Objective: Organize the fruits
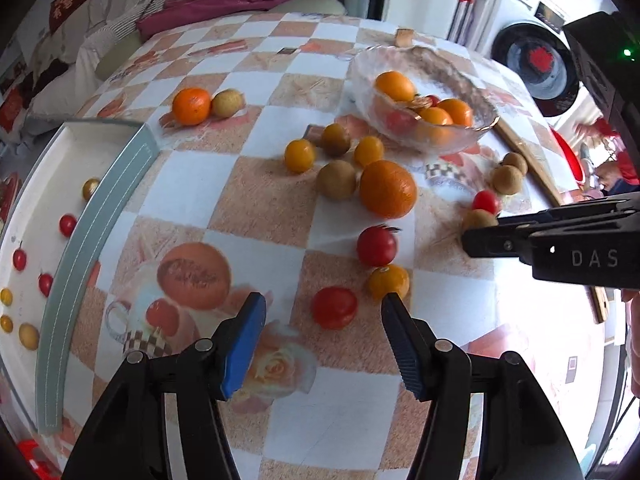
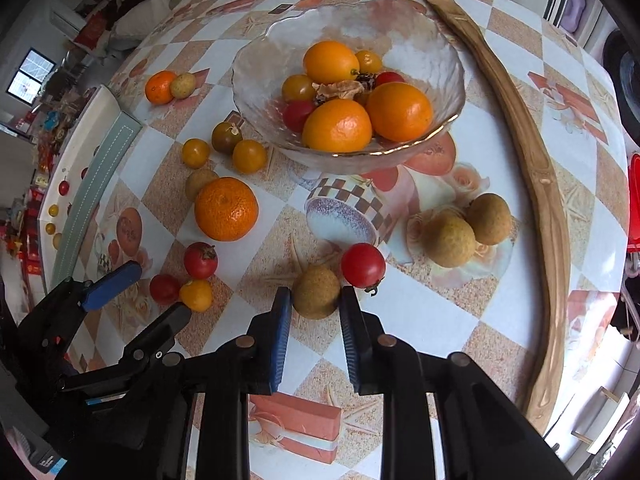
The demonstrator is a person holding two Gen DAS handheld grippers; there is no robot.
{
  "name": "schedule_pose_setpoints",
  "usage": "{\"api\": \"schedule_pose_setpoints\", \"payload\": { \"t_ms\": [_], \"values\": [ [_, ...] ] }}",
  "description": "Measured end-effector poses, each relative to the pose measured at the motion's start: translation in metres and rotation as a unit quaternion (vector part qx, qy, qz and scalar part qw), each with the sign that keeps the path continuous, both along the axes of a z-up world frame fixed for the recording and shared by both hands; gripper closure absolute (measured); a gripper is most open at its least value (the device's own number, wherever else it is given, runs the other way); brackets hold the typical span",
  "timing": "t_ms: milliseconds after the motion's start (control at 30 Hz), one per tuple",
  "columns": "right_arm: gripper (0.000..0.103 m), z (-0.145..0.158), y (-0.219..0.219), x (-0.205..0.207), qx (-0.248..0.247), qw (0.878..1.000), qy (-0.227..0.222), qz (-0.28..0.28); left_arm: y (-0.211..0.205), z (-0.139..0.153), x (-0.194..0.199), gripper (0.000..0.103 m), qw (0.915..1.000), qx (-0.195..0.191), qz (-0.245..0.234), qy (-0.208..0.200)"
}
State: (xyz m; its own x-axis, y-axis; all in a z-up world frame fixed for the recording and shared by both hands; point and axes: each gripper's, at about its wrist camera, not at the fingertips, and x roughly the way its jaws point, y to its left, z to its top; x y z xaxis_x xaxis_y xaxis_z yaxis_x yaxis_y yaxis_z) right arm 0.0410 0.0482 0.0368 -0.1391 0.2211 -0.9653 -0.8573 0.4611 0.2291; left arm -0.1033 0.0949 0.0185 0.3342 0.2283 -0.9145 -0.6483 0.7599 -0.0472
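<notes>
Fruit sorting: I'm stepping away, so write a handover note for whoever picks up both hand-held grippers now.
Right hand-held gripper: shut on a tan round fruit on the table, not lifted.
Left hand-held gripper: open, empty, over a red tomato.
Done: glass bowl holds oranges and tomatoes; white tray holds small fruits.
Left: the loose fruit, including a large orange and two tan fruits.

Left gripper [image 1: 323, 308] agape above red tomato [image 1: 334, 307]
</notes>
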Motion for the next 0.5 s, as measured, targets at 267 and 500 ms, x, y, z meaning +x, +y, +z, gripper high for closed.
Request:
{"api": "schedule_pose_setpoints", "payload": {
  "t_ms": [267,500],
  "values": [
    [0.076,0.009,-0.011,0.002,0.003,1.0,-0.002,-0.017,-0.006,0.008,0.011,0.086,0.9972,-0.008,-0.066,-0.034],
    [0.076,0.023,-0.023,0.002,0.017,1.0,0.009,-0.015,0.004,0.012,-0.007,0.098,0.9979,-0.037,-0.029,-0.044]
  ]
}}
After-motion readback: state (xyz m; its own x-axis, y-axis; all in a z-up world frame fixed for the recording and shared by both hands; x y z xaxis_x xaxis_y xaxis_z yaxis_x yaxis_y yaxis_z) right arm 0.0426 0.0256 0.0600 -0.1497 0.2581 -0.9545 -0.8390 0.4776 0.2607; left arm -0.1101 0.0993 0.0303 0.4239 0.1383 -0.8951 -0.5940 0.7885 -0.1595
